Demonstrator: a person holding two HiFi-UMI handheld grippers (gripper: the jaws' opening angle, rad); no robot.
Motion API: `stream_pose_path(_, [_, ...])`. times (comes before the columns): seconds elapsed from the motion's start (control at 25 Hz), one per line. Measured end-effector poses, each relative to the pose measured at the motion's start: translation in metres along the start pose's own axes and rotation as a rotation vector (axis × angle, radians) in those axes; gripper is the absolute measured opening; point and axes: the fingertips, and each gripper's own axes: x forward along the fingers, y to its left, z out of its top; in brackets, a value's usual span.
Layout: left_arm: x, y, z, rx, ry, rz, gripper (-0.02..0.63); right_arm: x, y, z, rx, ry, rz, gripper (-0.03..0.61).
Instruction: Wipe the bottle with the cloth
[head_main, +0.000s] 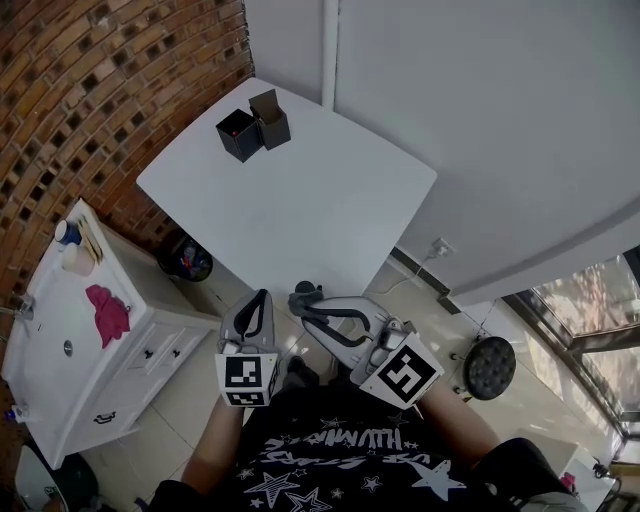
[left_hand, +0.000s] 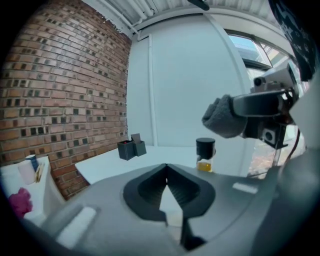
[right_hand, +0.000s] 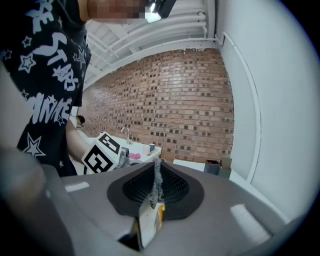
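The right gripper (right_hand: 156, 166) is pinching a grey cloth (right_hand: 156, 186) tight between its jaws, while the left gripper (left_hand: 166, 169) is sitting fully closed on nothing. The cloth is hanging just above the black cap of a small bottle (left_hand: 205, 155) of yellow liquid, which is standing unheld near the white table (head_main: 300, 190) corner. Wiping looks about to start. Next, the left jaws likely need opening to steady the bottle as the cloth descends.

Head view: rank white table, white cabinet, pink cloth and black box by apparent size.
1. white table
2. white cabinet
3. pink cloth and black box look alike; the box sits farther away, so no ranking between them.
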Motion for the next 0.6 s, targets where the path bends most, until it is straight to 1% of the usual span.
stream_pose_path(0.08, [0.001, 0.006, -0.001, -0.004, 0.004, 0.015, 0.005, -0.005, 0.005, -0.005, 0.013, 0.001, 0.009, 0.037])
stream_pose_path(0.2, [0.001, 0.010, 0.000, -0.010, 0.007, 0.020, 0.005, -0.008, 0.017, -0.027, 0.029, 0.057, 0.039, 0.037])
stream_pose_path(0.36, [0.001, 0.004, -0.001, -0.007, 0.003, -0.005, 0.005, -0.006, 0.026, -0.049, 0.045, 0.096, 0.038, 0.037])
stream_pose_path(0.44, [0.001, 0.000, -0.002, -0.007, 0.006, -0.018, 0.005, -0.004, 0.027, -0.053, 0.029, 0.103, 0.023, 0.037])
stream_pose_path(0.6, [0.002, -0.004, -0.005, -0.002, 0.011, -0.040, 0.005, 0.005, 0.024, -0.058, -0.038, 0.108, -0.012, 0.037])
